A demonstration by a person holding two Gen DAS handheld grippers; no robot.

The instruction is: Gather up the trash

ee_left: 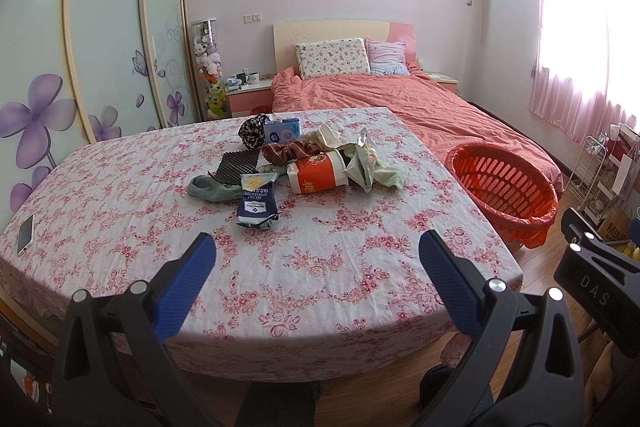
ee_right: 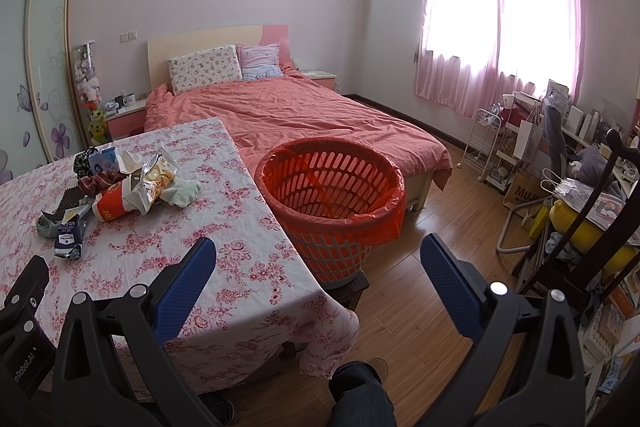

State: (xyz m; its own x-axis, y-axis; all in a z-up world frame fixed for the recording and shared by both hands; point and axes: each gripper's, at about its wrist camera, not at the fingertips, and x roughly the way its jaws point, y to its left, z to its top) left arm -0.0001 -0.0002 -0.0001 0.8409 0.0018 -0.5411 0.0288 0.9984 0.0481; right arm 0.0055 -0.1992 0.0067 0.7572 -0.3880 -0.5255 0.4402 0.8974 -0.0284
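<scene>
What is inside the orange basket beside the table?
The orange basket holds only an orange plastic liner folded over its rim; no trash shows on the visible inner walls. Its very bottom is hidden by the near rim in both views.

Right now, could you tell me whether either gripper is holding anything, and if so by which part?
Nothing is held. The left gripper and right gripper both have open jaws; the trash pile lies untouched on the table.
</scene>
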